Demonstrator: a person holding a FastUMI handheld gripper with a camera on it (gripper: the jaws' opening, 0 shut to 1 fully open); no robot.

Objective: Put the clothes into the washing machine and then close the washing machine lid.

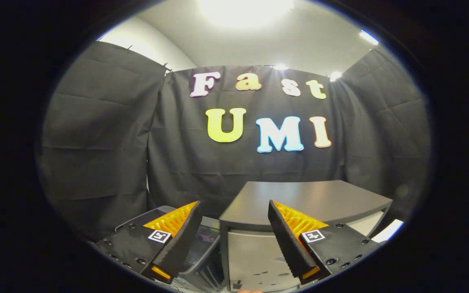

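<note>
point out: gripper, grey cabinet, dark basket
gripper (pixel 234 240): gripper view, open gap midway between the fingers, holding nothing.
grey cabinet (pixel 312 199): gripper view, its flat top.
dark basket (pixel 207 250): gripper view, rim beside the cabinet.

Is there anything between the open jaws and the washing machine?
Nothing visible. The gripper has its jaws open and empty, with the washing machine just ahead of them. Its flat dark lid looks closed, which would block loading.
</note>
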